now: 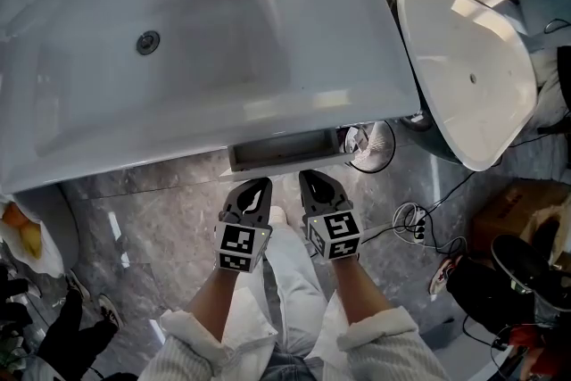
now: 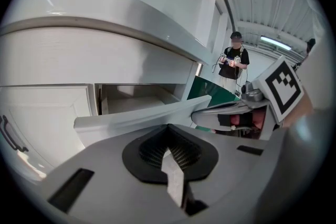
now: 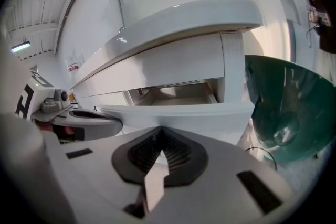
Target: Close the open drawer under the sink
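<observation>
The white drawer [image 1: 284, 148] sticks out a little from under the white sink [image 1: 205, 31], its inside showing. Both grippers hover just in front of it, side by side above the person's legs. My left gripper [image 1: 260, 184] is shut with nothing in it, its tip a short way from the drawer front [image 2: 142, 115]. My right gripper [image 1: 307, 177] is also shut and empty, close to the drawer front [image 3: 178, 112] but apart from it. In the left gripper view its jaws [image 2: 168, 129] meet at the tip, and so do those in the right gripper view [image 3: 160, 130].
A freestanding white basin with a green underside [image 1: 464, 67] stands to the right of the cabinet. Cables and a power strip [image 1: 410, 223] lie on the grey marble floor. A person [image 2: 233, 63] stands farther off. Boxes and shoes [image 1: 526, 254] sit at right.
</observation>
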Action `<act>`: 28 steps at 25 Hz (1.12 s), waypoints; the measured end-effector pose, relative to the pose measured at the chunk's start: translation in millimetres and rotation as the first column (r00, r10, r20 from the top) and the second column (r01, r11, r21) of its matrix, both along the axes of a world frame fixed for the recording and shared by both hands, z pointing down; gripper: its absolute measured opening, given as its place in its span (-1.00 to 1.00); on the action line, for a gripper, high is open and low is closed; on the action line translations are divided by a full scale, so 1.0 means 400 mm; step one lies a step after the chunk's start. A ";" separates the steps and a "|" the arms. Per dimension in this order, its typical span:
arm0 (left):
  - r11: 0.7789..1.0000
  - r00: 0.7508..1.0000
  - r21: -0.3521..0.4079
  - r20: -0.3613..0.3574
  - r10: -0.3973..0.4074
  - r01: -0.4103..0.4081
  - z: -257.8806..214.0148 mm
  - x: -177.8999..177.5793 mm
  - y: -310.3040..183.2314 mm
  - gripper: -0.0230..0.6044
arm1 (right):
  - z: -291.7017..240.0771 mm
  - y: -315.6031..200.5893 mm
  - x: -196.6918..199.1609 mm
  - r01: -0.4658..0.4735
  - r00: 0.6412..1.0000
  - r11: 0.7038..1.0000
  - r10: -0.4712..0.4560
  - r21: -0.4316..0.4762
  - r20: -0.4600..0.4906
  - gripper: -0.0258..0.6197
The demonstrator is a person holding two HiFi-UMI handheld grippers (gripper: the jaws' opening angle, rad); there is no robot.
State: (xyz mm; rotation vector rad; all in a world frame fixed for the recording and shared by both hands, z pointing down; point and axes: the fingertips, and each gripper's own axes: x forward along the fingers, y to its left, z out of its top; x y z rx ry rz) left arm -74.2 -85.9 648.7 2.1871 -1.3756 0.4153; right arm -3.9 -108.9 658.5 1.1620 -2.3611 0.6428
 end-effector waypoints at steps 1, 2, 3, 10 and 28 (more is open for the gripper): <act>1.000 1.000 -0.004 -0.010 -0.007 0.007 -0.004 0.001 -0.007 -0.88 | 0.000 -0.006 -0.001 -0.001 1.000 1.000 0.001 0.001 0.001 -0.89; 1.000 1.000 -0.005 -0.013 -0.009 0.009 -0.006 0.001 -0.013 -0.88 | -0.001 -0.012 -0.002 -0.001 1.000 1.000 0.001 0.002 0.001 -0.89; 1.000 1.000 -0.004 -0.012 -0.008 0.008 -0.007 -0.001 -0.018 -0.88 | -0.002 -0.017 -0.004 0.001 1.000 1.000 -0.001 0.004 0.001 -0.89; 1.000 0.999 0.020 0.033 0.013 -0.013 0.002 -0.021 -0.049 -0.88 | -0.005 -0.051 -0.019 0.012 1.000 1.000 -0.012 0.012 0.003 -0.89; 0.999 0.999 0.053 0.054 0.008 -0.011 0.001 -0.046 -0.151 -0.88 | -0.008 -0.151 -0.052 -0.010 1.000 1.000 0.009 0.029 0.023 -0.89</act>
